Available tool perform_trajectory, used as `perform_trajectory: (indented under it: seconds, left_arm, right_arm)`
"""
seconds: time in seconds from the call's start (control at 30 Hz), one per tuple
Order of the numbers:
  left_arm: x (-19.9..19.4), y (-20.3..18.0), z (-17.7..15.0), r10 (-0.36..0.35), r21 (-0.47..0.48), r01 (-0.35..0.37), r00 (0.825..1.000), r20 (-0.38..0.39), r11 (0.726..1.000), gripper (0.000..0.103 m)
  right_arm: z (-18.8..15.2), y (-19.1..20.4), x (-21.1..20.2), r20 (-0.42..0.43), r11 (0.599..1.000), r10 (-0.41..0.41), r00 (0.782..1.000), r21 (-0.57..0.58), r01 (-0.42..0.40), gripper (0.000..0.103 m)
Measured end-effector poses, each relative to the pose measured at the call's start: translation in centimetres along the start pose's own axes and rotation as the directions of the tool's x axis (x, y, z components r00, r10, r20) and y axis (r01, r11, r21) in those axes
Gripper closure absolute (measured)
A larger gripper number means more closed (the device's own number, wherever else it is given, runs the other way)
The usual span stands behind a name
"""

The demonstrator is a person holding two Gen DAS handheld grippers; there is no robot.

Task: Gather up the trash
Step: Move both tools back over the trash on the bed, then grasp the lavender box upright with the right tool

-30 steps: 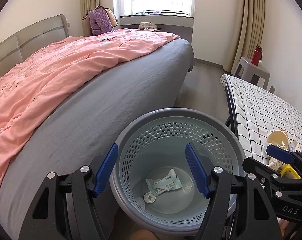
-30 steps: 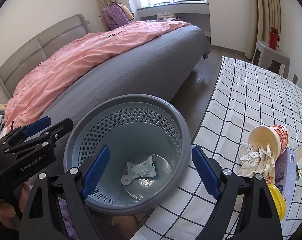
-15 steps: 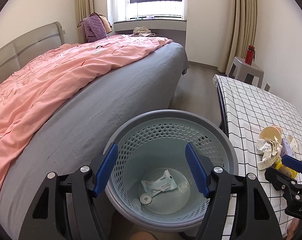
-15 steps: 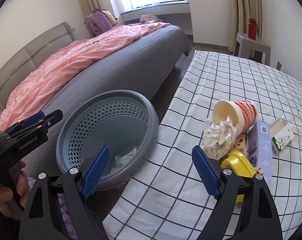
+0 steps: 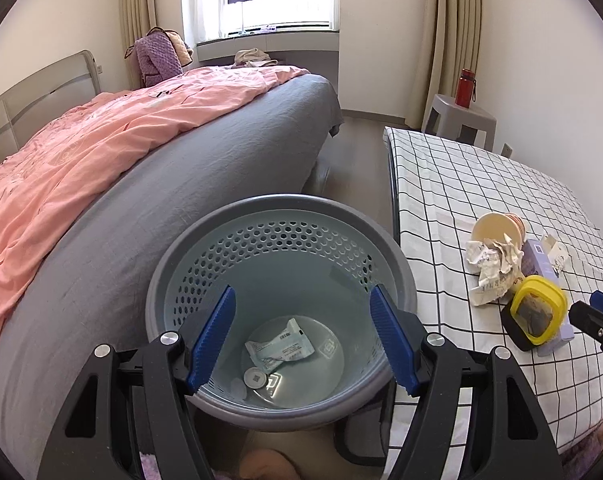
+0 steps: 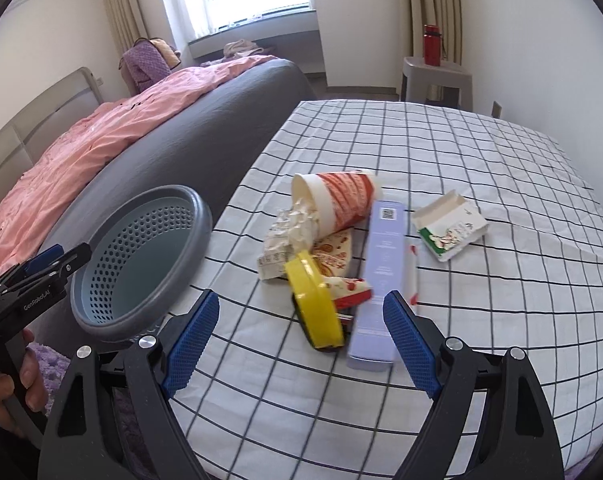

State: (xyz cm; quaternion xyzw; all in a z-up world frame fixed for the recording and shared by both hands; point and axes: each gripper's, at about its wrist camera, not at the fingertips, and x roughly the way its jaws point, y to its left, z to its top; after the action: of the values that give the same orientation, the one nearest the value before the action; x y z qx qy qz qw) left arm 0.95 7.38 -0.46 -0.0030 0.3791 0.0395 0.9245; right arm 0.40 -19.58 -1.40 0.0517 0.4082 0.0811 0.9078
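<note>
A grey-rimmed, pale blue perforated basket (image 5: 281, 216) (image 6: 141, 260) stands between the bed and the table. A white wrapper (image 5: 281, 346) and a small round cap (image 5: 255, 378) lie on its bottom. My left gripper (image 5: 301, 340) (image 6: 41, 268) hangs open over the basket with nothing between its pads. On the checked tablecloth (image 6: 481, 160) lies trash: a tipped paper cup (image 6: 337, 200), crumpled paper (image 6: 293, 228), a yellow-lidded tub (image 6: 315, 304), a purple box (image 6: 381, 276) and a small carton (image 6: 449, 228). My right gripper (image 6: 301, 344) stands open just short of the tub, touching nothing.
A bed with a grey sheet (image 5: 181, 200) and a pink duvet (image 5: 81, 160) flanks the basket on the left. A grey stool (image 6: 433, 76) bearing a red bottle (image 6: 431, 44) stands by the far wall. A person's hand (image 6: 5, 392) grips the left tool's handle.
My right gripper has swung to the right, from above the basket to above the trash on the table. The left gripper drifted a little, so more of the table shows.
</note>
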Motion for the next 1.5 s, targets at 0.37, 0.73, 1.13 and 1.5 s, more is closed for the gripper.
perform_trajectory:
  seconds: [0.37,0.73,1.13,1.5]
  left_arm:
    - [0.6,-4.9,-1.1,-0.044,0.055,0.045,0.999,-0.023,0.997,0.036]
    - [1.5,-6.6,-1.4,-0.04,0.087,0.043,0.999,-0.034,0.995,0.036]
    - [1.9,-6.0,-1.5,-0.046,0.071,0.049,0.998,-0.046,0.996,0.036]
    - [1.7,-6.1,-1.5,-0.051,0.073,0.054,0.998,-0.042,0.996,0.036]
  right_arm:
    - [-2.2,-6.9,0.0,-0.035,0.992,-0.074,0.997,0.1,0.078,0.02]
    - [-2.6,-6.4,2.2,-0.07,0.995,-0.044,0.997,0.087,0.05,0.02]
    - [-3.5,-6.3,3.3,-0.102,0.994,-0.086,0.991,0.06,0.092,0.021]
    - [-2.8,-7.0,4.0,-0.106,0.99,-0.126,0.986,0.049,0.132,0.036]
